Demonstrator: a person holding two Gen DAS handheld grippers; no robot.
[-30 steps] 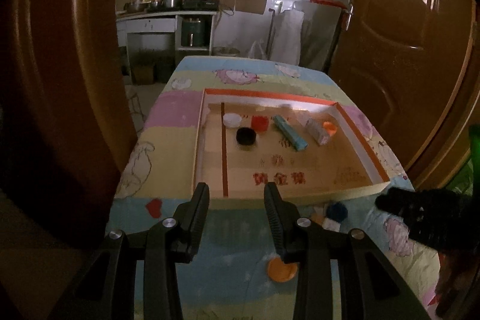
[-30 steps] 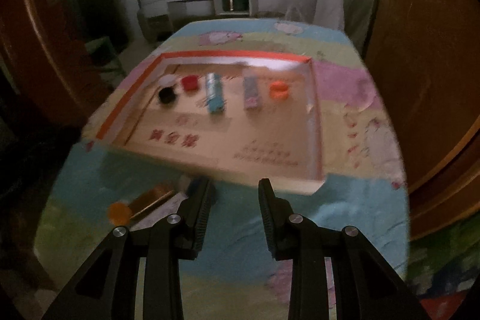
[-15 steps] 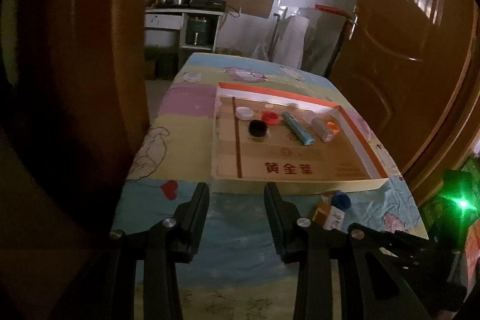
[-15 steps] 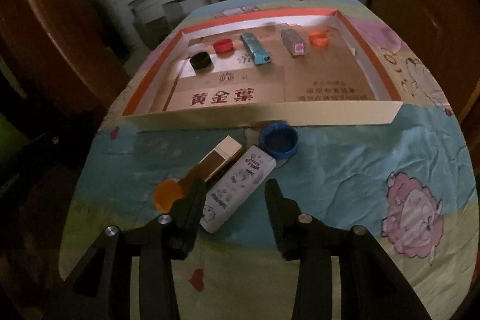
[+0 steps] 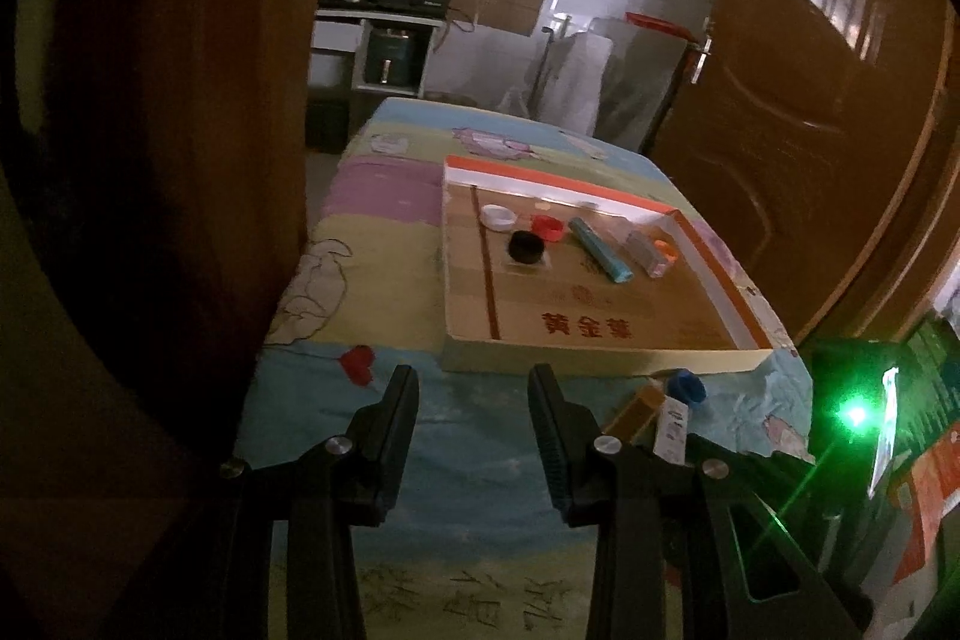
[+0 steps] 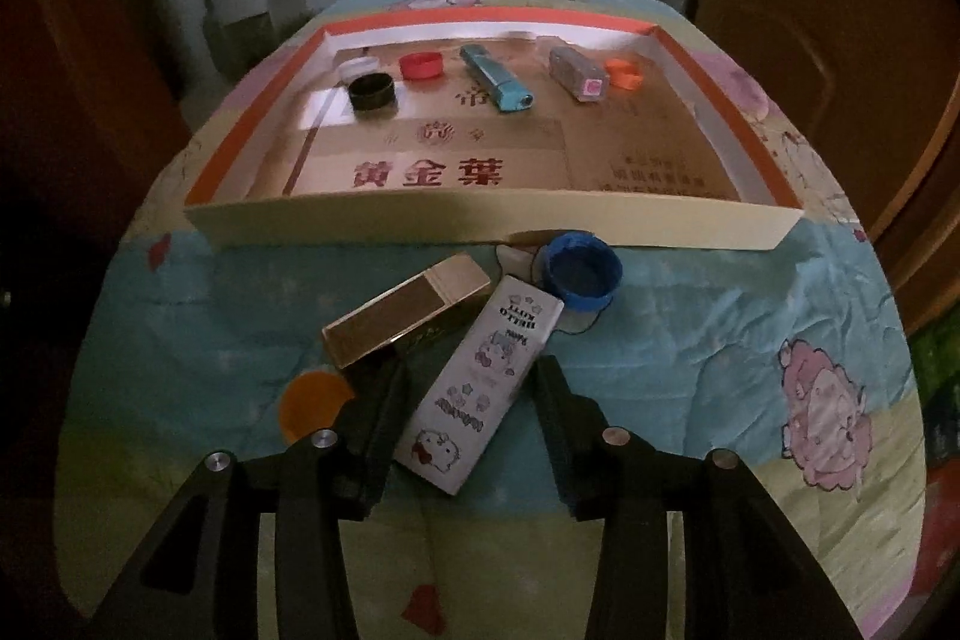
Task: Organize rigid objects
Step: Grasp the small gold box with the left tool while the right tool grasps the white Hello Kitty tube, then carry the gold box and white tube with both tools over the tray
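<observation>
Right gripper (image 6: 468, 388) open astride white box (image 6: 480, 388), pads clear of its sides, ready to pinch. Brown box (image 6: 408, 310) and blue cap (image 6: 579, 277) just ahead, tray (image 6: 480, 220) beyond. Left gripper (image 5: 474, 388) open, empty, held clear.

Six caps (image 6: 421, 66); four small boxes (image 6: 480, 388); one tray (image 6: 480, 220).
</observation>
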